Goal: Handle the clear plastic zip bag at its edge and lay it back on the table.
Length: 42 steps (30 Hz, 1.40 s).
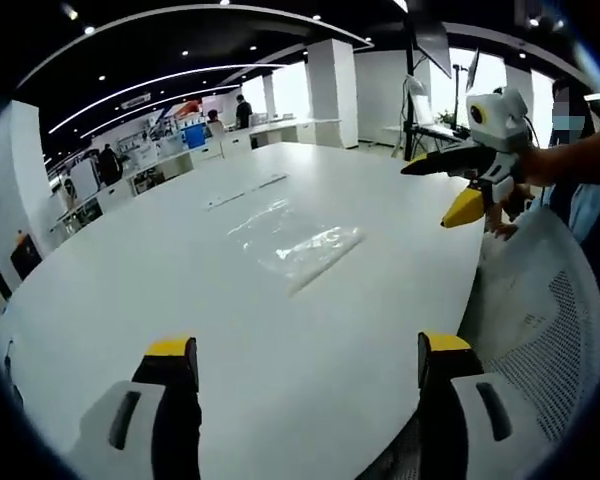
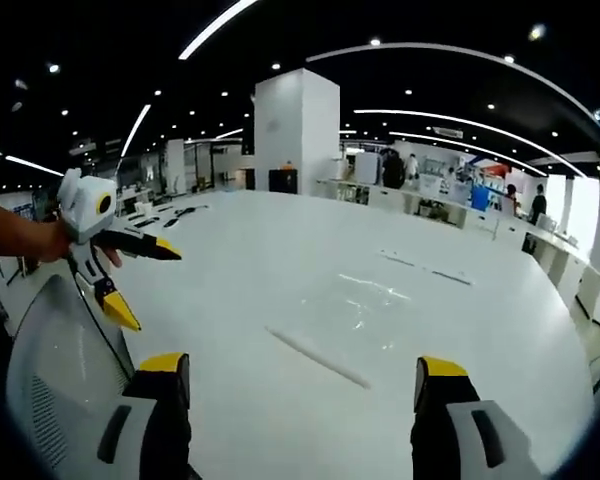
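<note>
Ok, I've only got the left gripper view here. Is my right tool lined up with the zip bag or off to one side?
Observer: In the right gripper view, the zip bag lies flat on the table, ahead of the right tool and framed between its open jaws, untouched.
Operator: Which edge faces it?
Observer: A long straight edge strip is the part nearest that tool.
Operator: How does my left tool look from there?
Observer: The left tool shows side-on, jaws spread with nothing between them, above a mesh chair back.
</note>
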Motion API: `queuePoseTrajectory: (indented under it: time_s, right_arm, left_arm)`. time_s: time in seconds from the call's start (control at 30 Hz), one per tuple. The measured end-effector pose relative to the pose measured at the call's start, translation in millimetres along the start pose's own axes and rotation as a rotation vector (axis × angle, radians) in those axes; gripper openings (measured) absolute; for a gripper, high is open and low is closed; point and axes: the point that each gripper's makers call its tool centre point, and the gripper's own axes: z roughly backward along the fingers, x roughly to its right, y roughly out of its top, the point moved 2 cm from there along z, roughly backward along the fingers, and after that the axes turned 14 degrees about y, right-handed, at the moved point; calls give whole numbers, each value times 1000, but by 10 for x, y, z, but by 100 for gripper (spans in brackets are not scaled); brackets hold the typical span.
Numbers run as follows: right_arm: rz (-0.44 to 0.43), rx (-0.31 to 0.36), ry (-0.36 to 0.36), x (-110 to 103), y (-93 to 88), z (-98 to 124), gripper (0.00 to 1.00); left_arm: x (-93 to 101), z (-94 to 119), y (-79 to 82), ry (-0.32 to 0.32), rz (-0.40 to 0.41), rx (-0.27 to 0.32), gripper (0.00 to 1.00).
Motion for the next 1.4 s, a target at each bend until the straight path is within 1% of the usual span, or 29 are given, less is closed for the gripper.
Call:
queuePoseTrajectory:
  time_s: [0.07,0.13,0.33,0.53,0.67,0.8,0.87,1.1,1.4]
  right_arm:
    - [-8,14,-14,0,-2,32,95]
    - [-16,12,-20,-1,-25,50,96]
    - [-36,37,-61,-13,-58,123,98]
    - [-22,30,-71,-40,-94,127,98]
    - [-16,30,-80,-43,-119,130,98]
    - [-23,33,-79,-46,-129,134,98]
    - [-20,29,-79,-64,-124,134,98]
    - [-21,17,-71,-76,-146,133,98]
    - [-24,22,-79,-56,-174,150,98]
  left_arm:
    - [13,17,2,0,7,10,91]
    - [9,27,-5,4,11,14,91]
    - [37,87,-51,11,31,12,92]
    - [57,106,-51,16,37,25,92]
    - [75,105,-98,17,43,36,90]
    - [128,111,-142,7,50,24,89]
    - [141,111,-156,3,38,18,89]
    - [141,111,-118,5,25,19,88]
    - [162,98,-68,0,15,24,87]
